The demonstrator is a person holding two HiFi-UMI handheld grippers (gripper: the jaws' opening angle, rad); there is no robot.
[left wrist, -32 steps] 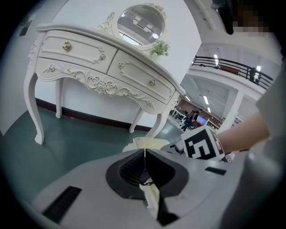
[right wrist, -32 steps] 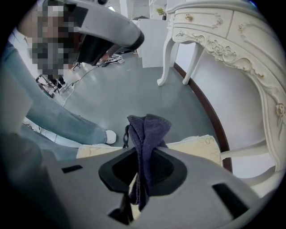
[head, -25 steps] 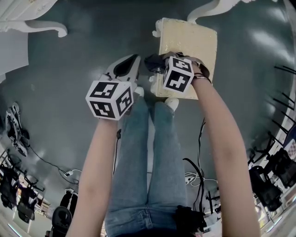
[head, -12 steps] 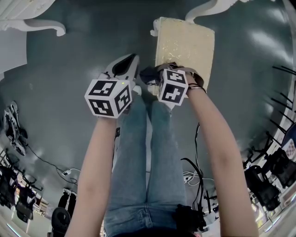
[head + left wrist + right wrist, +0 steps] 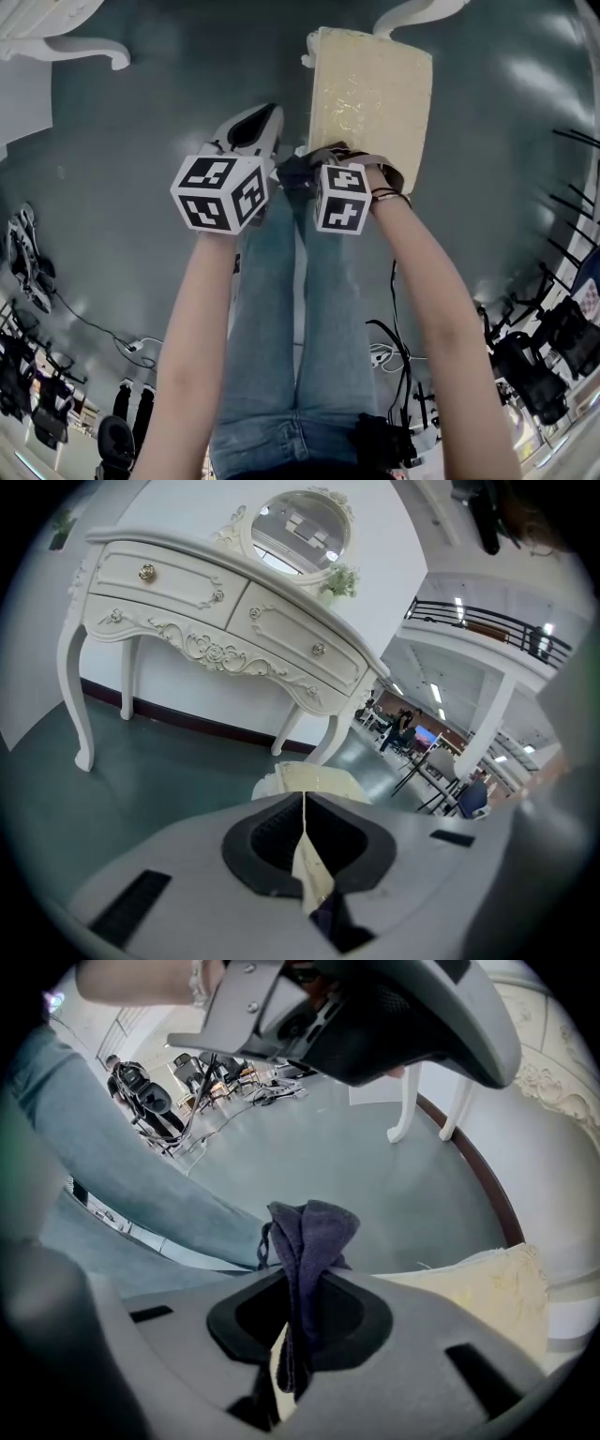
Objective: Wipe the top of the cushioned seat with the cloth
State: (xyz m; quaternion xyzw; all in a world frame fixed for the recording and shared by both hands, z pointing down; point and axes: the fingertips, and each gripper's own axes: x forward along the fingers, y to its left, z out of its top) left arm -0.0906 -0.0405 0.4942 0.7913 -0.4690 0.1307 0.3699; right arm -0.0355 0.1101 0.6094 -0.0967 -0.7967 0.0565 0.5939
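Note:
The cream cushioned seat (image 5: 370,98) stands on the floor ahead of the person's legs; it also shows in the right gripper view as a pale cushion (image 5: 483,1288) at the right. My right gripper (image 5: 300,169) is shut on a dark blue-grey cloth (image 5: 305,1237), bunched upright between its jaws. The cloth (image 5: 292,172) sits at the seat's near left corner, mostly past its edge. My left gripper (image 5: 255,127) hovers left of the seat over the floor, jaws pressed together with nothing between them (image 5: 303,803). The seat's top (image 5: 314,780) lies just beyond its tips.
A white carved dressing table (image 5: 216,611) with an oval mirror (image 5: 300,532) stands against the wall behind the seat. The person's jeans-clad legs (image 5: 300,319) are below the grippers. Cables (image 5: 394,347) and dark equipment (image 5: 28,262) lie on the grey-green floor.
My right gripper has slid with the cloth toward the person and to the left, from over the seat's near part to its near left corner. The left gripper has barely moved.

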